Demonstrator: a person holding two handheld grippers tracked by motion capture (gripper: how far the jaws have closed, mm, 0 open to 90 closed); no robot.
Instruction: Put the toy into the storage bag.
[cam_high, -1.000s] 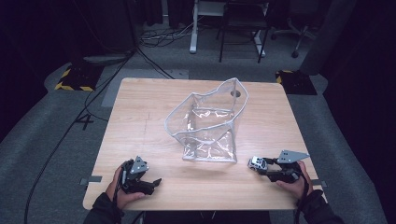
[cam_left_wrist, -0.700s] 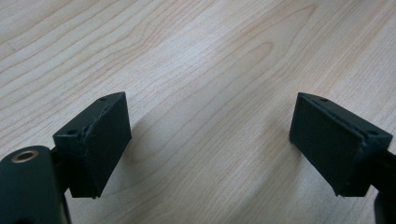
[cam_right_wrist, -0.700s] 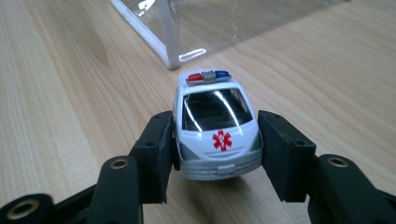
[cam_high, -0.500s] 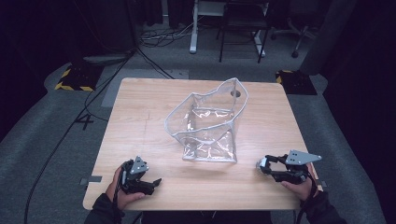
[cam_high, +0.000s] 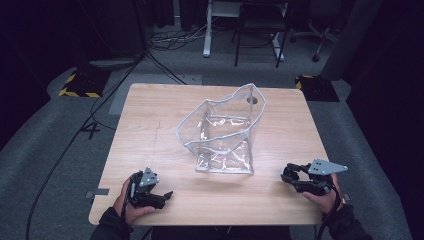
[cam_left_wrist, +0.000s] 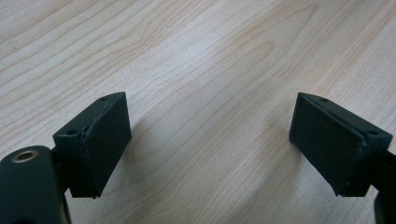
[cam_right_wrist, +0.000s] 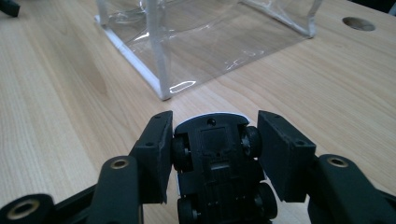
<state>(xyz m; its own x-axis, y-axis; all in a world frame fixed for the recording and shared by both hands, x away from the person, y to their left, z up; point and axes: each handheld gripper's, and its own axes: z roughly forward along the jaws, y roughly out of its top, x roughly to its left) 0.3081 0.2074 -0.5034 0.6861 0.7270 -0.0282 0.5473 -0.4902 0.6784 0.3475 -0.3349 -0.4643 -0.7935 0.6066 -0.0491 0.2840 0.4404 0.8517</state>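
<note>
Since a second ago, the right hand-held gripper (cam_high: 289, 176) has drawn back from the clear pouch toward the right edge of the tabletop (cam_high: 150, 130), while the left hand-held gripper (cam_high: 162, 196) has stayed put near the front left corner.

No writing or brand can be read on anything; a mark like a "4" shows on the grey floor (cam_high: 45, 150) left of the tabletop.

The right hand-held gripper is clenched on a small toy car (cam_right_wrist: 217, 158), held between its jaws with the black underside and wheels facing the camera; the car's long axis runs along the jaws, its white-edged end pointing toward the pouch. The left hand-held gripper is released, jaws wide apart over bare wood.

A clear plastic pouch (cam_high: 222, 132) with white seams sits mid-tabletop, its mouth gaping upward, its long axis running from front to the far right.

The tabletop is pale wood grain with a round hole (cam_right_wrist: 358, 23) near its far edge. Cables (cam_high: 165, 42) and chair legs stand in the dark room beyond.
</note>
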